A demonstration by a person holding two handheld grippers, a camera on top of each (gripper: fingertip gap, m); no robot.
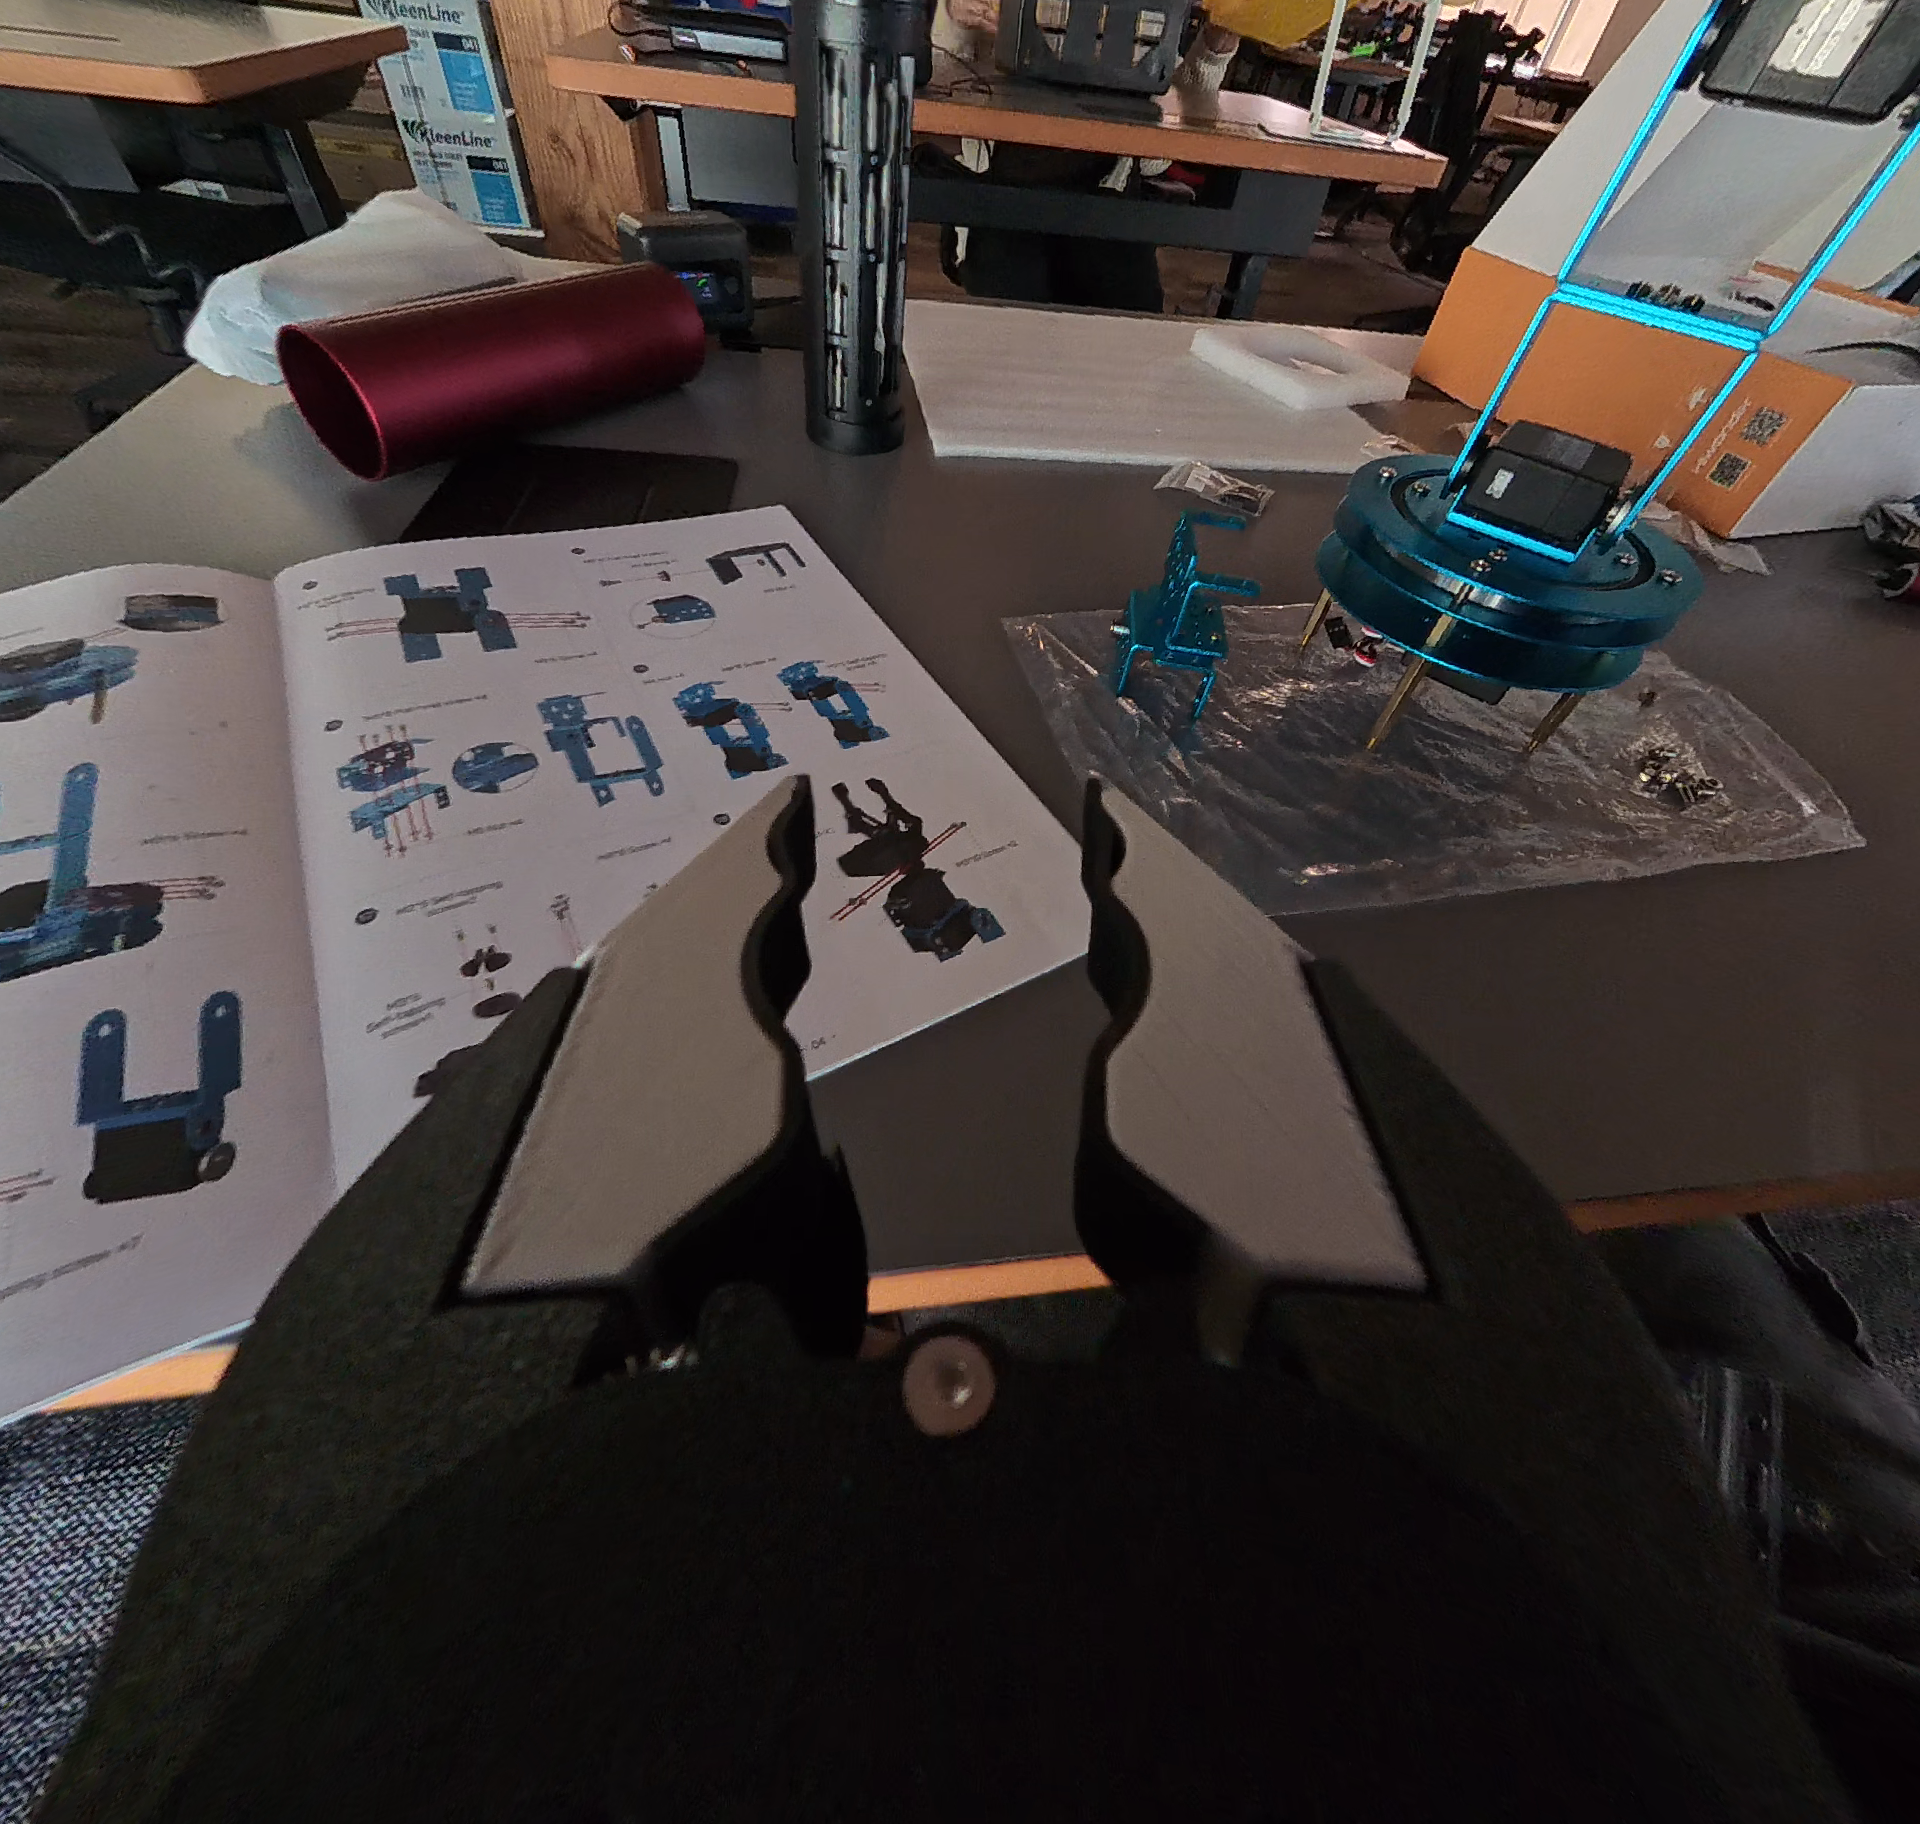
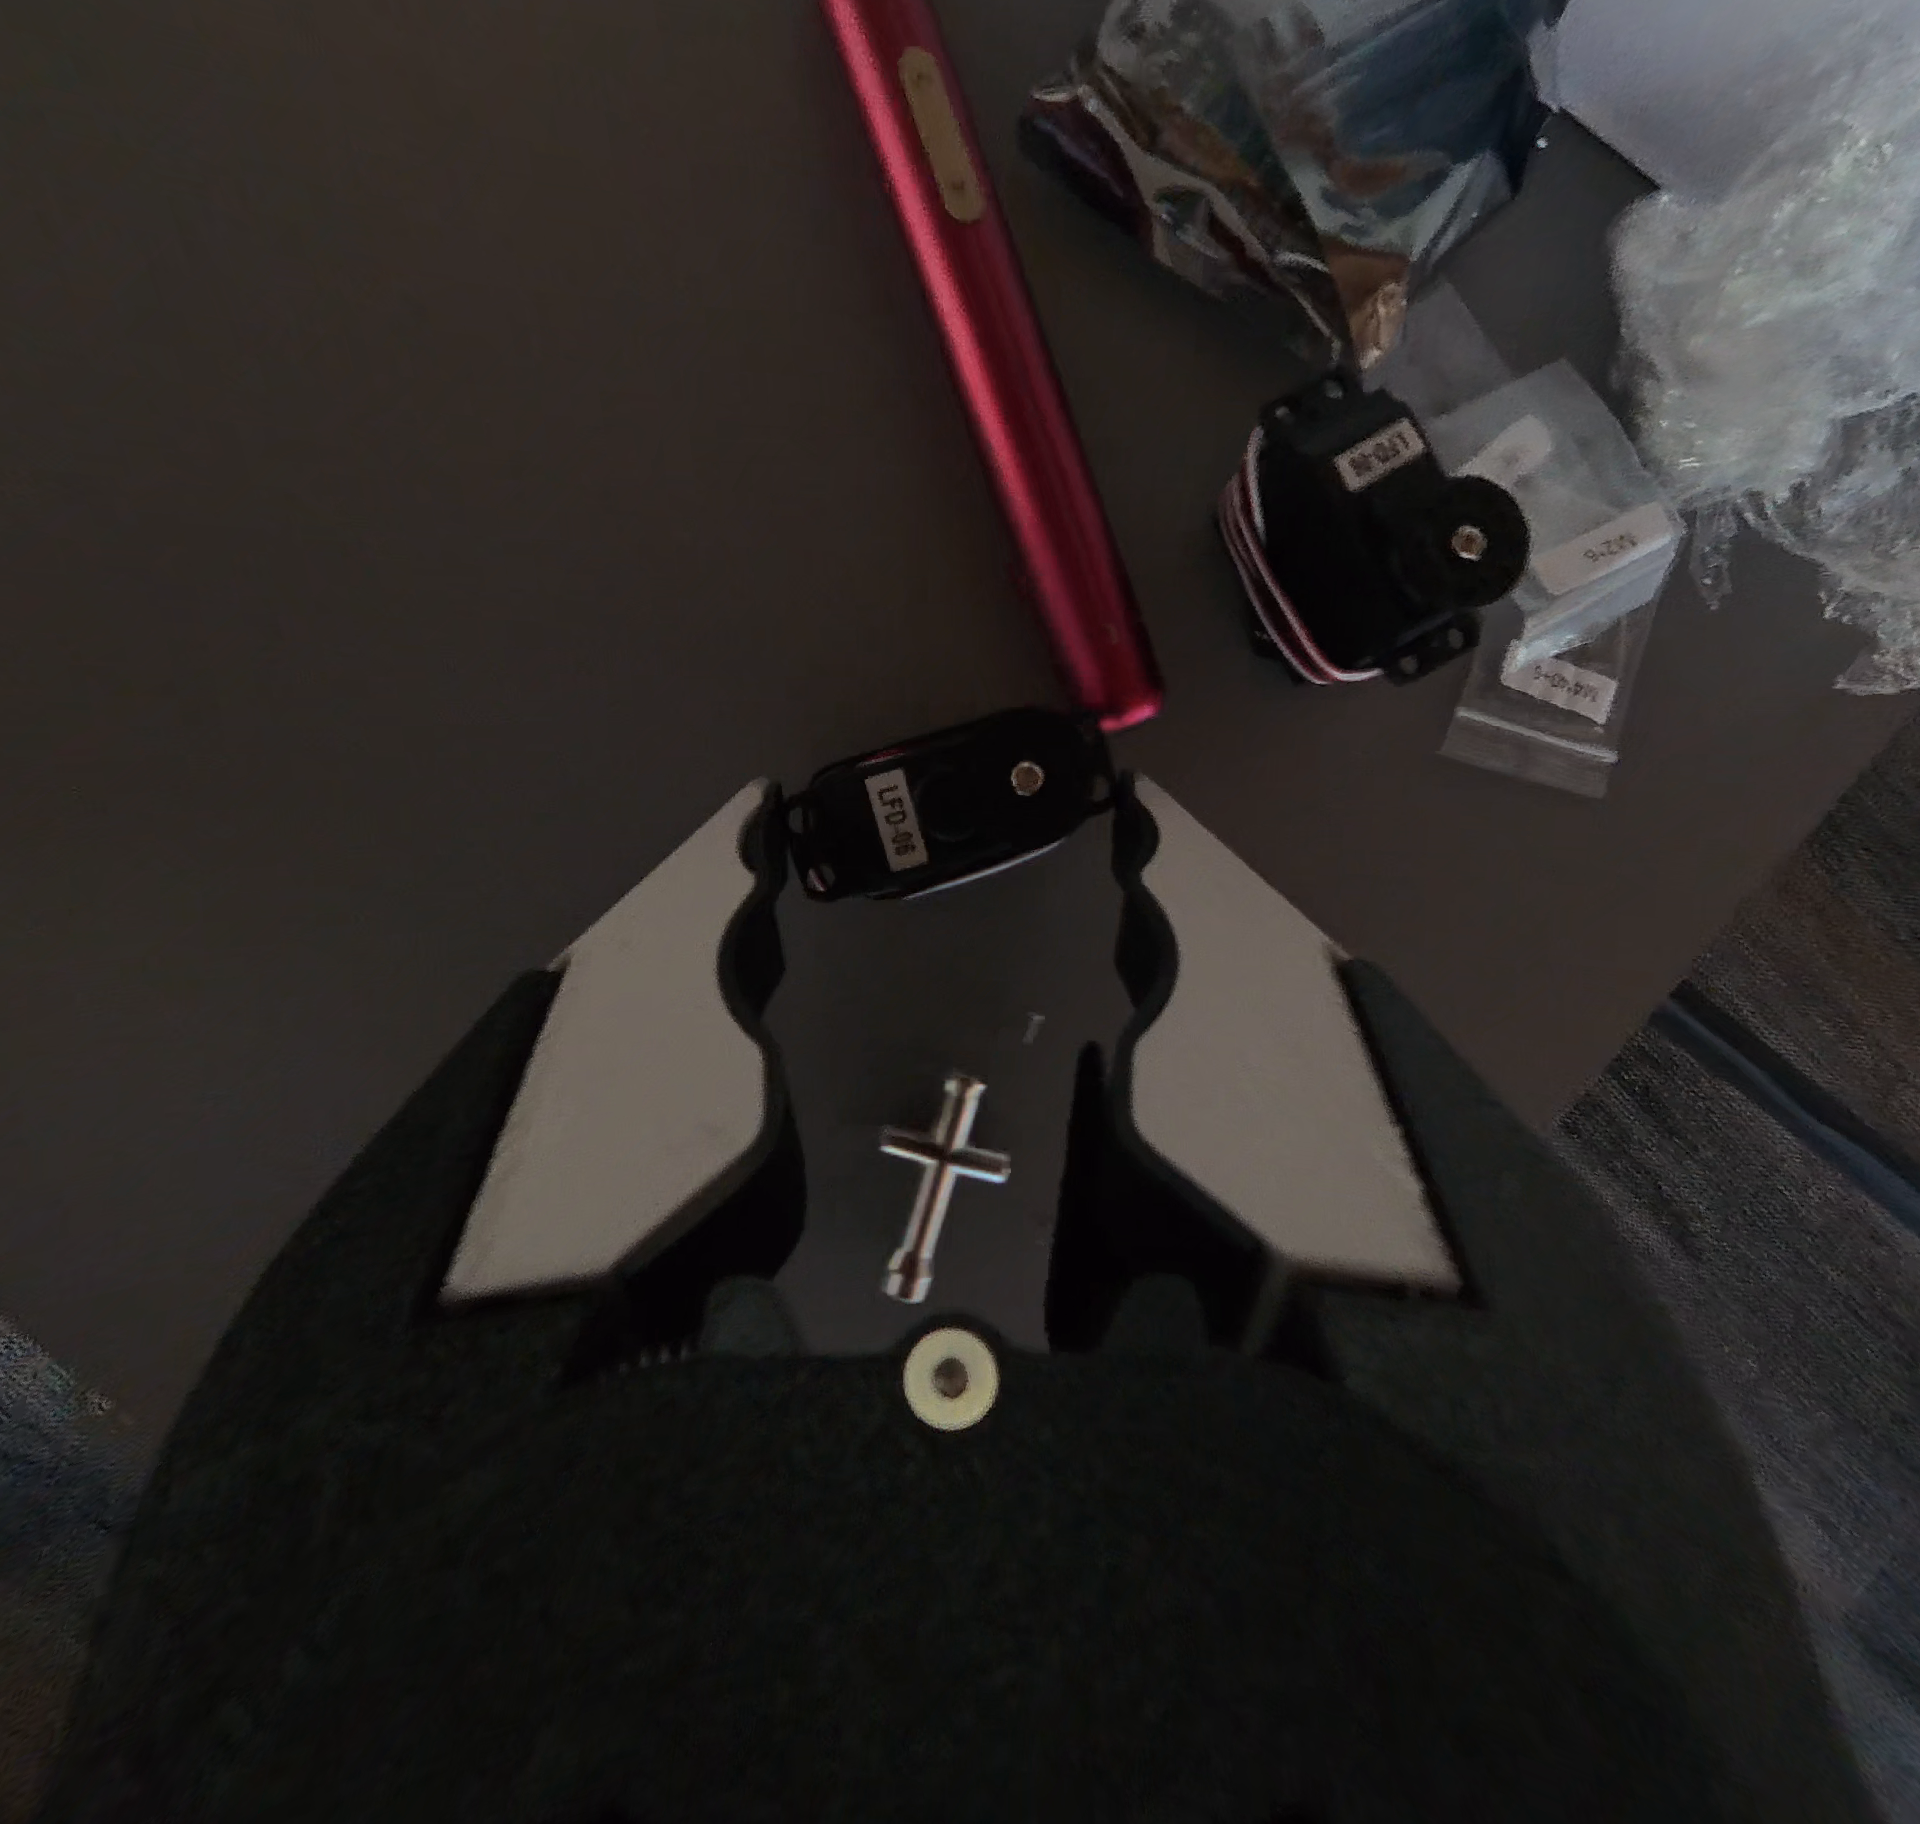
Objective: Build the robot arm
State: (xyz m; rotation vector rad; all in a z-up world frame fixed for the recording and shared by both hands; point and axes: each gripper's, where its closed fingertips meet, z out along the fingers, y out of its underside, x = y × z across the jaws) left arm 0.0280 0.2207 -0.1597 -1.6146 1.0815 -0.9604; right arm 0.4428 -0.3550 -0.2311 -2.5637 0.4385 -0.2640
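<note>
In the right wrist view my right gripper (image 2: 951, 798) has its fingertips (image 2: 1143, 808) against both ends of a black servo (image 2: 935, 818) with a white label, just above the dark table (image 2: 364, 424). A silver cross wrench (image 2: 940, 1166) lies on the table below, between the fingers. A red metal tube (image 2: 987, 372) ends just beyond the servo. In the left wrist view my left gripper (image 1: 945, 808) is open and empty, over the right page of an open instruction booklet (image 1: 468, 735) near the table's front edge. A blue round robot base (image 1: 1496, 590) stands to its right.
A second black servo (image 2: 1371, 548), small zip bags (image 2: 1558, 673) and crumpled plastic wrap (image 2: 1766, 320) lie right of the right gripper. A blue bracket (image 1: 1184, 621) and loose screws (image 1: 1673, 782) sit on a plastic sheet (image 1: 1403, 798). A red cylinder (image 1: 488, 361), black tool holder (image 1: 857, 216) and orange box (image 1: 1621, 392) stand farther back. The left gripper's tips are roughly 70 centimeters from the right gripper's. To the blue round robot base (image 1: 1496, 590): left tips about 20 centimeters, right tips about 50 centimeters.
</note>
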